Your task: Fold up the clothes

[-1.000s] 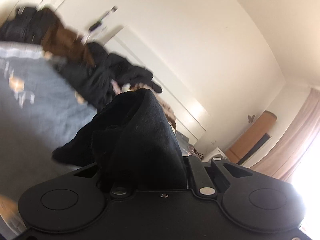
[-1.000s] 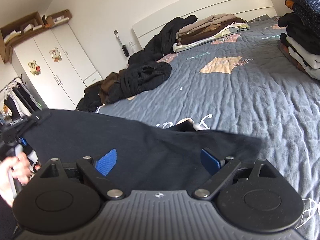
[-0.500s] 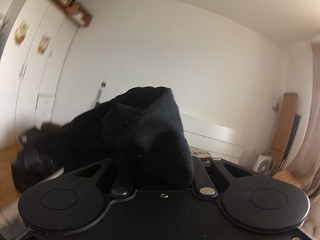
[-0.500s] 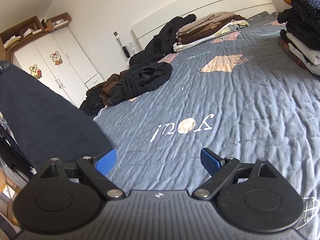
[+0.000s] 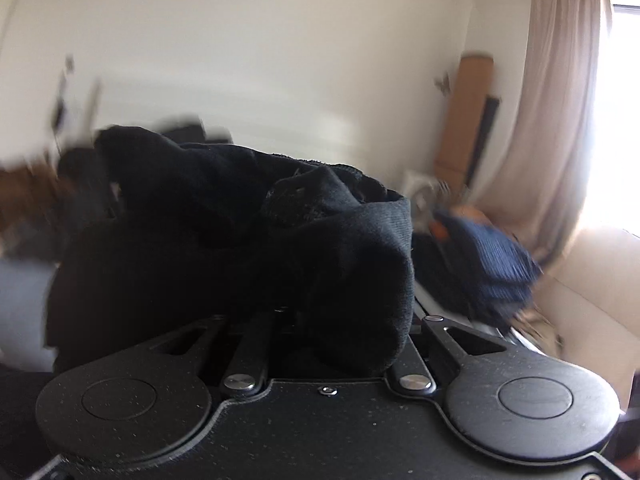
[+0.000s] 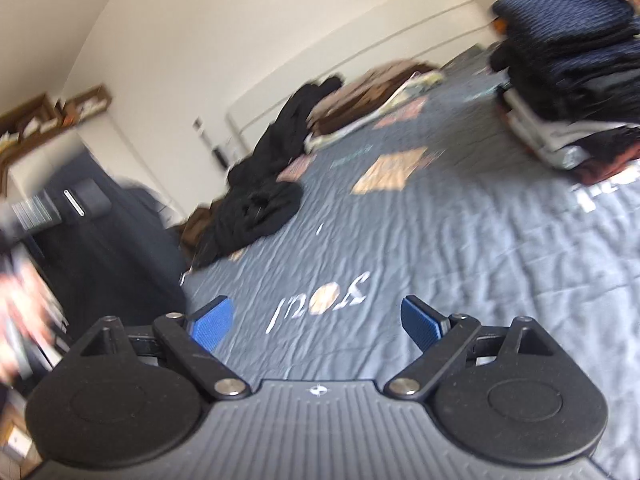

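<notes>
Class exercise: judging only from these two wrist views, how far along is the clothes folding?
Done: folded stacks sit on the bed. In hand: the left gripper is shut on a bunched black garment; the right gripper is open and holds nothing. Left: the loose dark pile remains unfolded.

The left tongs (image 5: 320, 312) are squeezed shut on black cloth (image 5: 248, 248), which bunches up over their tips and hides them. The right tongs (image 6: 318, 318) stand wide open with nothing between their blue pads (image 6: 420, 322), and they point a little downward. A blurry hand (image 6: 20, 312) shows at the left edge of the right view.
</notes>
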The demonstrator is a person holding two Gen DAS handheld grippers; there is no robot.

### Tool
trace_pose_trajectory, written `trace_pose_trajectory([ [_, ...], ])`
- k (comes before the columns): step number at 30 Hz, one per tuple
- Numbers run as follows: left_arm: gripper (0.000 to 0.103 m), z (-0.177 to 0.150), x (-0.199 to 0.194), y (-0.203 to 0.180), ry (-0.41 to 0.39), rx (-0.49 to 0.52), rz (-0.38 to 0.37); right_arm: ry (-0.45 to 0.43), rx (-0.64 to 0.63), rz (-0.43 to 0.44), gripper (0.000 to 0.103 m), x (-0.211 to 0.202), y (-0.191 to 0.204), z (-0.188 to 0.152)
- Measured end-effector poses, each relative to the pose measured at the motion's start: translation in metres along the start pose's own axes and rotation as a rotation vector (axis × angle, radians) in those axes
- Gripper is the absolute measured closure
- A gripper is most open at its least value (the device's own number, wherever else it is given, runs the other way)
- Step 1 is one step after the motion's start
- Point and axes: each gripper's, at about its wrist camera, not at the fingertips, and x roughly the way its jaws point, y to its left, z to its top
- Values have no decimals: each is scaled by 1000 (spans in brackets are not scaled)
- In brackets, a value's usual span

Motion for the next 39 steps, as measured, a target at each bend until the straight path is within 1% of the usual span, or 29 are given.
trace_pose_trajectory([
  [3, 93, -91, 70, -34, 198, -27, -36, -61, 39, -11, 12, -22, -16, 7],
  [5, 93, -139, 98, -58, 283, 3, -40, -82, 57, -5, 11, -30, -22, 8],
  [7, 93, -163, 109, -76, 293, 62, -13, -90, 63, 1, 11, -33, -26, 8],
  [9, 93, -172, 122, -88, 290, 68, 6, -87, 55, 3, 11, -32, -27, 8],
  [11, 93, -170, 126, -88, 294, 105, 29, -85, 54, 9, 11, -31, -28, 9],
  [12, 93, -168, 118, -89, 308, 128, 42, -84, 53, 12, 11, -30, -28, 9],
  [13, 90, -166, 104, -93, 329, 151, 54, -83, 52, 15, 11, -29, -29, 9],
  [15, 77, -167, 92, -95, 366, 194, 59, -78, 49, 14, 11, -28, -28, 9],
  [16, 66, -169, 86, -96, 378, 211, 48, -75, 47, 11, 11, -27, -28, 8],
  [17, 57, -170, 77, -97, 388, 225, 31, -71, 45, 10, 11, -27, -27, 7],
  [18, 53, -172, 69, -97, 397, 239, 14, -67, 41, 10, 11, -27, -26, 7],
  [19, 45, -173, 60, -98, 406, 254, -4, -64, 36, 10, 11, -26, -24, 6],
  [20, 41, -173, 50, -99, 406, 267, -22, -61, 31, 9, 11, -25, -23, 6],
  [22, 40, -167, 23, -94, 377, 275, -48, -59, 26, 12, 11, -23, -20, 6],
  [24, 37, -158, -4, -86, 343, 273, -63, -59, 26, 15, 11, -20, -17, 5],
  [26, 29, -140, -31, -68, 306, 271, -52, -56, 25, 19, 11, -18, -14, 4],
  [28, 25, -119, -58, -43, 271, 289, -9, -47, 21, 25, 11, -13, -9, 3],
  [30, 22, -95, -88, -12, 229, 320, 64, -32, 10, 33, 11, -6, -3, 1],
  [32, 13, -71, -111, 18, 201, 328, 132, -14, -4, 35, 11, 2, 6, -1],
  [34, 11, -49, -132, 46, 177, 333, 193, 5, -17, 52, 11, 10, 16, -5],
  [35, 9, -40, -140, 60, 170, 338, 226, 18, -25, 68, 11, 16, 22, -8],
  [37, 9, -33, -145, 85, 167, 334, 270, 55, -46, 100, 11, 28, 35, -16],
  [39, 9, -38, -138, 107, 172, 307, 273, 115, -87, 130, 11, 44, 49, -30],
])
